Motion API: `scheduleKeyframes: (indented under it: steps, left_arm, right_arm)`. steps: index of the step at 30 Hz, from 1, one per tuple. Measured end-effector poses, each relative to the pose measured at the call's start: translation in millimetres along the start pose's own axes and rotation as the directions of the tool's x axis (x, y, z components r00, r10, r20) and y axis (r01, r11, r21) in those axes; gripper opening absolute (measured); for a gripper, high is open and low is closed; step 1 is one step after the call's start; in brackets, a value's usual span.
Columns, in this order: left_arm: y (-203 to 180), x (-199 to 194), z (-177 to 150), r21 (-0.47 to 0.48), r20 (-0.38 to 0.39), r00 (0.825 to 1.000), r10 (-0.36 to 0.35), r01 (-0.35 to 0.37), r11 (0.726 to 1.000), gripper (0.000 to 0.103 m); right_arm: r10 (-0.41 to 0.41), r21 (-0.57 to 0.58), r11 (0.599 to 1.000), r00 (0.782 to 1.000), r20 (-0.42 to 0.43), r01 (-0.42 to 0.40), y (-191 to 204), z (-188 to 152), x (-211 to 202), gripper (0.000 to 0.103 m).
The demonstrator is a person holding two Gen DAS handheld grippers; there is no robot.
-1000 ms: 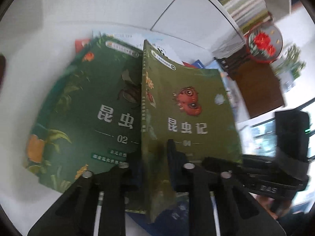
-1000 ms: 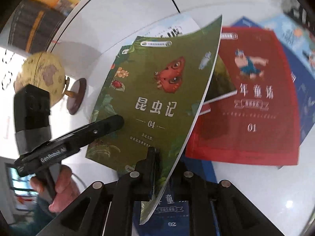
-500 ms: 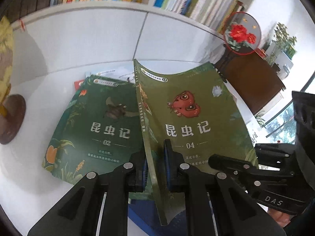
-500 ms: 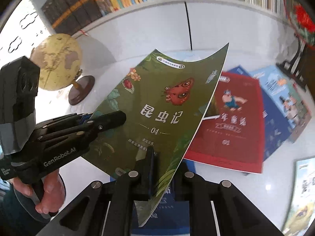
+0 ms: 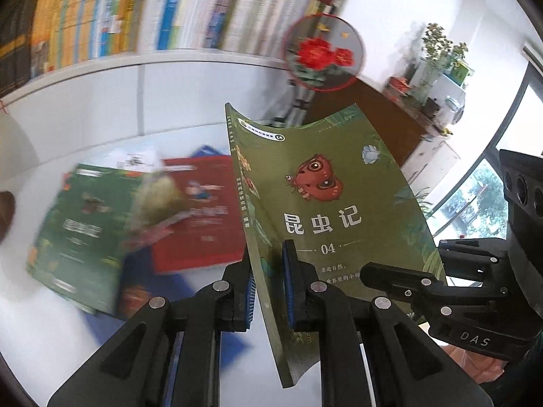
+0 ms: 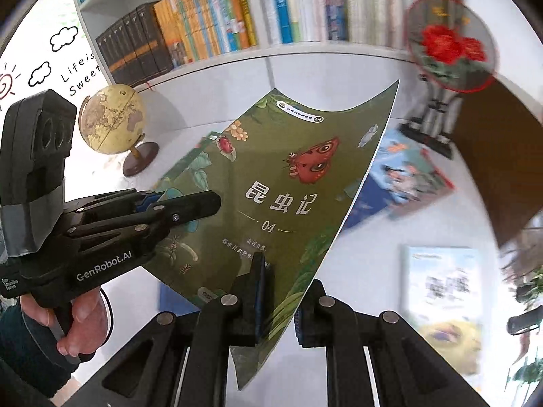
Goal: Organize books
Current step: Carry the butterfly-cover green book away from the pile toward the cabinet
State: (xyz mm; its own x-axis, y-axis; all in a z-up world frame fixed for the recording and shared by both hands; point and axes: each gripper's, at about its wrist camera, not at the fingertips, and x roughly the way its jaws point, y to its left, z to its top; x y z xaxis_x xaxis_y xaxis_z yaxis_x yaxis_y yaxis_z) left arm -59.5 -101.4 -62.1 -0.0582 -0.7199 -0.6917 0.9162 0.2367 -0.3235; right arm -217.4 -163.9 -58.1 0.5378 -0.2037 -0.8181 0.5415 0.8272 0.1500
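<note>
book: green book (image 5: 325,203), red bug, "04", cover bent | left claw (image 5: 269,285): pinching spine edge | right claw (image 6: 278,305): pinching other edge

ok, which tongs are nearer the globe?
Left. The left tongs clamp the green book on the edge facing the globe; the right tongs grip its lower edge, farther off.

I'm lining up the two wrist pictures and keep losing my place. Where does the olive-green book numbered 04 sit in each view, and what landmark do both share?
Left wrist: the olive-green book 04 fills centre-right, spine to the left, rising from the bottom.
Right wrist: it lies in the centre, tilted, its free edge to the right.
Shared landmark: the round fan with red flowers, upper right in both.
</note>
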Motion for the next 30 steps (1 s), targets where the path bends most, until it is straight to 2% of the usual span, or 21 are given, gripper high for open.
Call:
scheduleKeyframes:
  steps: [8, 14, 20, 24, 30]
  left_arm:
    - [-112, 46, -22, -0.049, 0.015, 1.000, -0.022, 0.023, 0.999, 0.011]
    - [-160, 96, -46, -0.076, 0.001, 1.000, 0.001, -0.001, 0.997, 0.011]
    - [-160, 134, -69, -0.152, -0.031, 1.000, -0.001, -0.004, 0.988, 0.012]
    - [-158, 154, -83, -0.170, -0.055, 0.998, 0.039, -0.048, 0.984, 0.012]
    - [-156, 174, -94, -0.174, -0.086, 0.995, 0.046, -0.061, 0.983, 0.012]
  right_arm:
    - [-0.021, -0.091, 0.996, 0.999, -0.041, 0.017, -108, -50, -49, 0.014]
    - [-0.005, -0.115, 0.993, 0.996, -0.088, -0.005, -172, -77, -38, 0.014]
    - [0.052, -0.110, 0.992, 0.990, -0.127, -0.067, -209, -93, -3, 0.015]
    - [0.080, -0.139, 0.985, 0.985, -0.153, -0.102, -218, -100, 23, 0.015]
    - [0.114, -0.114, 0.984, 0.977, -0.179, -0.135, -238, -110, 52, 0.016]
